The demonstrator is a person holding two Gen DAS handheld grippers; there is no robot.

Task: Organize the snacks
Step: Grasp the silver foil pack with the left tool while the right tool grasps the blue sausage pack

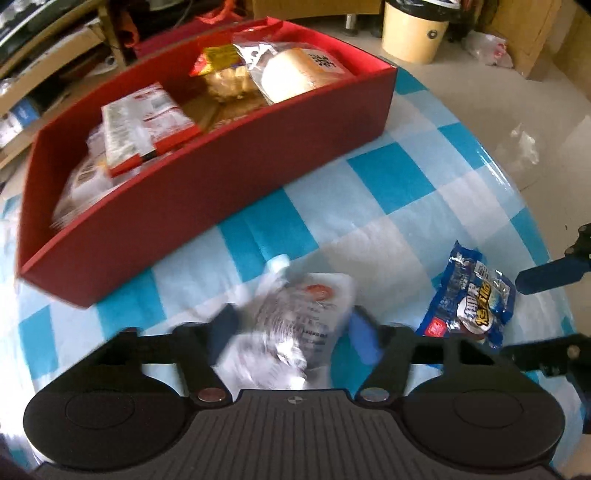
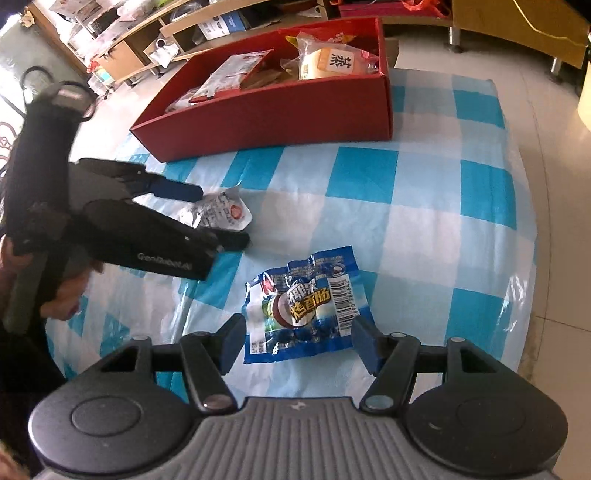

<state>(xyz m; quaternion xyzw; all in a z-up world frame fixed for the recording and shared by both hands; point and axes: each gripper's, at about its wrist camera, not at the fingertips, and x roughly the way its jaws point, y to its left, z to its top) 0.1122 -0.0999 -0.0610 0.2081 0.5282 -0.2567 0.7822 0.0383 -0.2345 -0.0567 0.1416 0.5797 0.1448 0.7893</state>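
Note:
A white spouted pouch [image 1: 295,317] lies on the checked tablecloth between the fingers of my left gripper [image 1: 291,328], which stand wide on either side of it without closing on it. It also shows in the right wrist view [image 2: 221,214] with the left gripper [image 2: 221,214] around it. A blue sausage packet [image 2: 306,310] lies between the open fingers of my right gripper [image 2: 299,343]; it also shows in the left wrist view [image 1: 472,306]. The red box [image 1: 229,173] at the back holds several snack packs [image 1: 147,125].
The table's blue-and-white cloth [image 2: 406,221] ends at a rounded edge on the right, with tiled floor beyond. A cream bin [image 1: 413,29] stands on the floor. Shelves [image 2: 147,33] stand behind the red box [image 2: 280,107].

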